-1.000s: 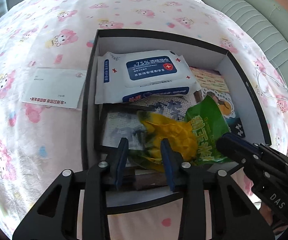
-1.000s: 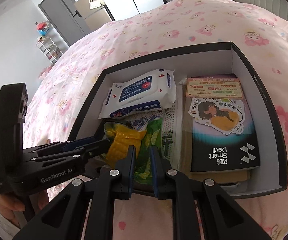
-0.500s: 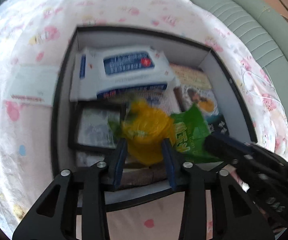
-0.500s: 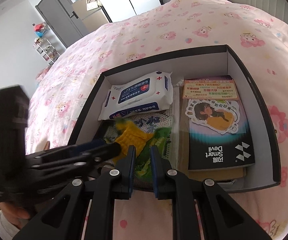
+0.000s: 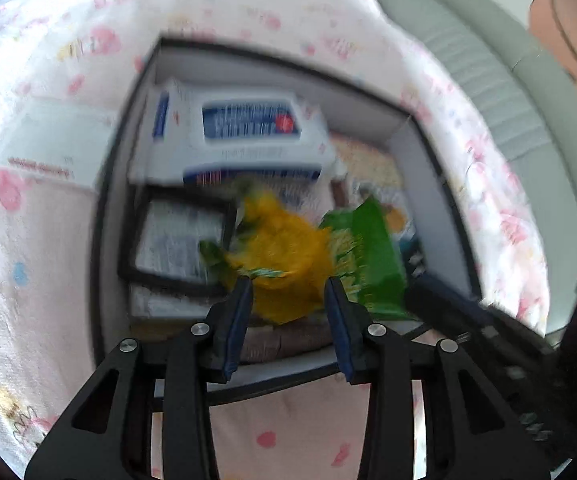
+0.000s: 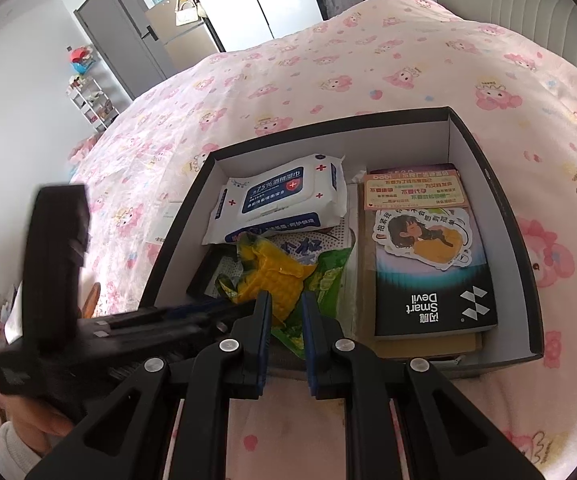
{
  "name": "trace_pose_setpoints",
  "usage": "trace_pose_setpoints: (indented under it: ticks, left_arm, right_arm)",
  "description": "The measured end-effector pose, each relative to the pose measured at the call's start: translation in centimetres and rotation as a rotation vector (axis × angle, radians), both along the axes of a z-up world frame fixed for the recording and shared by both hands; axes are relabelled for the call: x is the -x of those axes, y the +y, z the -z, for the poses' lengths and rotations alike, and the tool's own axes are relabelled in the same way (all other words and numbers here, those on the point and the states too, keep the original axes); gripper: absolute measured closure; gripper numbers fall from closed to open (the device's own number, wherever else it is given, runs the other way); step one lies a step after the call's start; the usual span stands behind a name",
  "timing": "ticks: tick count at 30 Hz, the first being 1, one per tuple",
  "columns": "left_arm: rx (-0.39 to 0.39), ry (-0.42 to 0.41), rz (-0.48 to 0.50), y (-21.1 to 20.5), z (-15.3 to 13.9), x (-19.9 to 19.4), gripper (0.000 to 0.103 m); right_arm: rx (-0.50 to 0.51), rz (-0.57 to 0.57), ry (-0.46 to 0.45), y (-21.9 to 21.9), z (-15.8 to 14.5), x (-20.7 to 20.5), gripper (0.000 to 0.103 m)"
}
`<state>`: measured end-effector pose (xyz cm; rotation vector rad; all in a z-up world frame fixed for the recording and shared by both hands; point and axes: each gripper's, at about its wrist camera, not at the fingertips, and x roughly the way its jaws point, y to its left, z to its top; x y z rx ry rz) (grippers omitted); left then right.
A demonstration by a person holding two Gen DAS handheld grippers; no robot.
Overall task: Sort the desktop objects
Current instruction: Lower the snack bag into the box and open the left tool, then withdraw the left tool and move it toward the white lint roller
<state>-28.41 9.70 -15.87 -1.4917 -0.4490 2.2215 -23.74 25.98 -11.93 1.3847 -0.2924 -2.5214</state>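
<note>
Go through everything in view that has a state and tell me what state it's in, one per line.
Left gripper: closed on the yellow snack packet.
Right gripper: closed on the same packet's green end.
Black box: open, no lid.
Wet wipes pack: flap sealed, lying flat.
Smart Devil box: closed, lying flat.

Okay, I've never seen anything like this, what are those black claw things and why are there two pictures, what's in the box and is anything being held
The black claws are two-finger grippers a person holds, one in each hand. Each carries a fisheye camera looking along its fingers, so one picture comes from the left gripper and one from the right gripper. The left picture is blurred.

A black box sits on a pink cartoon bedspread. Inside lie a pack of wet wipes, a black booklet with stickers, and a yellow and green snack bag. The bag sits between both grippers' fingers; the right looks closed on it, the left I cannot tell. A white card lies outside the box.
</note>
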Motion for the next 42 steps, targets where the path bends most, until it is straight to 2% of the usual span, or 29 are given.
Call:
trace_pose_setpoints:
  ticks: [3,7,8,13,17,19,21,30,37,39,42]
  left_arm:
    - [0.028,0.062,-0.007,0.0,-1.1,0.3,0.066]
    - [0.181,0.024,-0.064,0.2,0.3,1.4,0.068]
    - [0.208,0.020,-0.068,0.2,0.6,1.4,0.071]
    - [0.255,-0.002,-0.060,0.6,0.8,1.7,0.071]
    - [0.363,0.009,-0.021,1.5,0.9,1.1,0.069]
    - [0.400,0.018,-0.012,2.0,1.0,1.2,0.068]
    - [0.369,0.031,-0.013,1.7,0.5,0.8,0.068]
    - [0.230,0.093,-0.013,0.3,-1.8,-0.8,0.068]
    - [0.205,0.166,0.001,-0.8,-4.2,-3.5,0.068]
    - [0.196,0.181,-0.005,-1.3,-5.0,-4.3,0.065]
    - [0.181,0.205,-0.016,-1.9,-6.4,-5.8,0.061]
  right_arm:
    - [-0.015,0.022,-0.013,0.2,0.3,0.2,0.091]
    - [-0.053,0.088,-0.050,1.0,0.7,0.8,0.090]
    - [-0.066,0.105,-0.060,1.3,0.7,1.1,0.090]
    - [-0.090,0.115,-0.088,2.2,1.1,2.4,0.090]
    - [-0.105,0.095,-0.095,2.1,1.4,3.2,0.090]
    - [-0.082,0.100,-0.100,2.3,1.3,3.2,0.090]
    - [-0.056,0.103,-0.105,2.4,1.2,3.1,0.090]
    - [-0.073,0.029,-0.070,0.5,-0.1,1.6,0.090]
    - [-0.065,-0.001,-0.044,-1.3,-1.6,-0.1,0.089]
    - [-0.063,-0.010,-0.027,-1.8,-2.5,-0.9,0.088]
    - [-0.075,-0.014,0.005,-2.6,-3.8,-2.2,0.080]
